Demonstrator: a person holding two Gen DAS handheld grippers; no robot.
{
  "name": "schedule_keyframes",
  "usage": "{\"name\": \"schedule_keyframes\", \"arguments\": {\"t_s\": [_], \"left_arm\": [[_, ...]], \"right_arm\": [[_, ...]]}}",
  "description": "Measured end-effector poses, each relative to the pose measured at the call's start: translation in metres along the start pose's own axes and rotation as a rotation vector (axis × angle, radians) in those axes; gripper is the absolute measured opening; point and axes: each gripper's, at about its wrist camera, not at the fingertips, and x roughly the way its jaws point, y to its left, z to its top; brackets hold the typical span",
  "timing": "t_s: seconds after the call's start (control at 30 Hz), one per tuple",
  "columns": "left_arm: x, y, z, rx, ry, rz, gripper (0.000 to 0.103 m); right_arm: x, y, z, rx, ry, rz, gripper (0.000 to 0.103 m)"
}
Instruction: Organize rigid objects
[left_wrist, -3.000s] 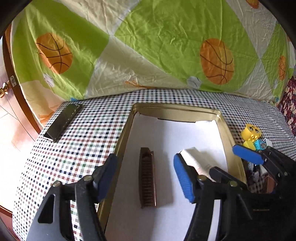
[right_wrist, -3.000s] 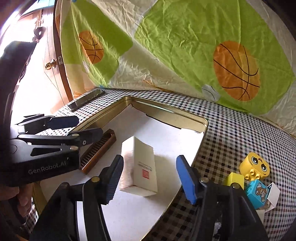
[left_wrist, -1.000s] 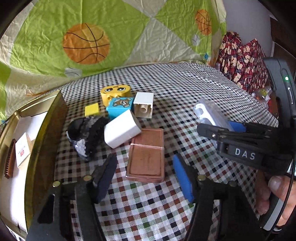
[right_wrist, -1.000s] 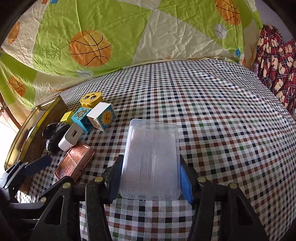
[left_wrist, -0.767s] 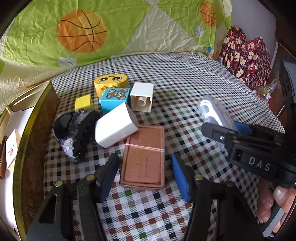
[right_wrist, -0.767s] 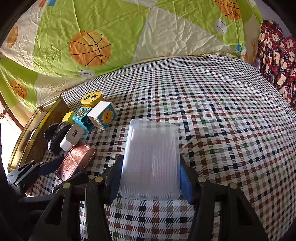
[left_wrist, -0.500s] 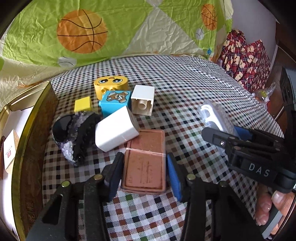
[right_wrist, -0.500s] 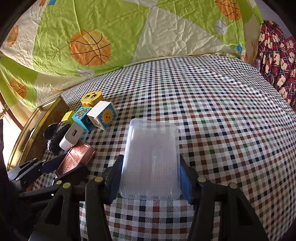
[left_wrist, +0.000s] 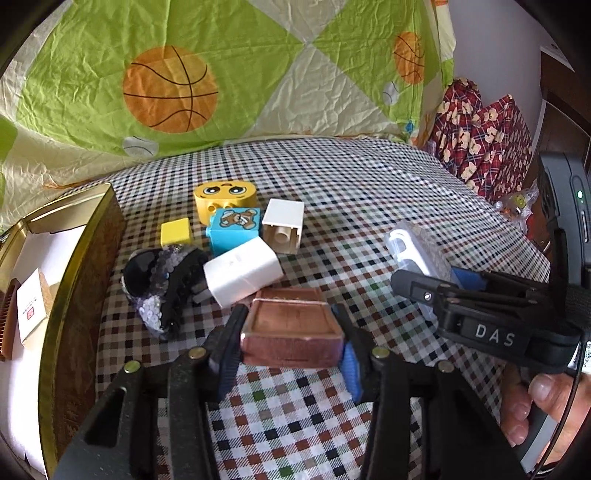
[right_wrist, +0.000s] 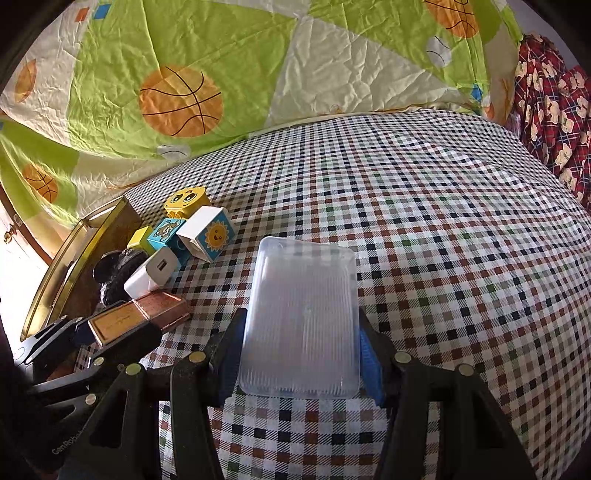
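Copper-coloured flat case (left_wrist: 291, 325), lying on the checked tablecloth (left_wrist: 369, 206) just in front of the white charger (left_wrist: 242, 271), sits clamped between the pads of the left gripper (left_wrist: 288, 360), gripped across its short width, probably for a level lift. Right gripper (right_wrist: 301, 363) holds the clear ribbed plastic box (right_wrist: 301, 321) the same way, jaws closed on its long sides. Gold tray (left_wrist: 79, 280) at left already holds a small white carton (left_wrist: 33, 308), so it is the likely destination.
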Motion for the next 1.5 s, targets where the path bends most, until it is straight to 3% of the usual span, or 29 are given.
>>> {"name": "schedule_keyframes", "arguments": {"t_s": [0.33,1.5], "left_arm": [[-0.007,0.000,0.000,-0.007,-0.043,0.011,0.045],[-0.054,0.003,-0.010,-0.034,-0.309,0.111,0.045]], "right_arm": [[-0.012,0.010,-0.002,-0.038,-0.062,-0.019,0.057],[-0.049,0.022,-0.009,-0.091,-0.263,-0.040,0.057]]}}
